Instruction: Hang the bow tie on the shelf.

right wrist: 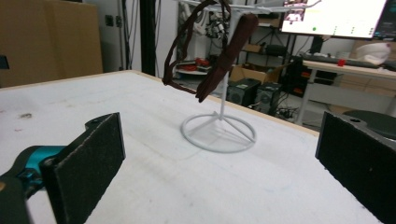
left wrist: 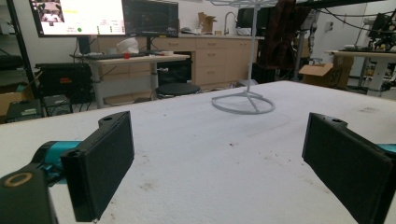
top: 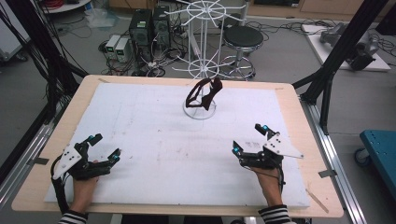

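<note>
A white wire rack (top: 200, 70) stands on a ring base (top: 199, 112) at the back middle of the white mat (top: 154, 140). A dark maroon strap (top: 203, 94) hangs from its arms, above the mat. My left gripper (top: 105, 145) rests near the front left, open and empty. At the front right my right gripper (top: 248, 138) is also open with nothing in it. In the left gripper view the wide-apart pads (left wrist: 100, 163) frame the rack base (left wrist: 243, 102) far ahead. The right gripper view has the strap (right wrist: 219, 51) dangling over the base ring (right wrist: 218, 133), well beyond the jaws.
The mat lies on a wooden table (top: 299, 121) framed by black posts (top: 341, 51). Behind the table are a stool (top: 243, 39) and computer towers (top: 148, 28) on the floor. A blue cart (top: 380, 149) stands off the right side.
</note>
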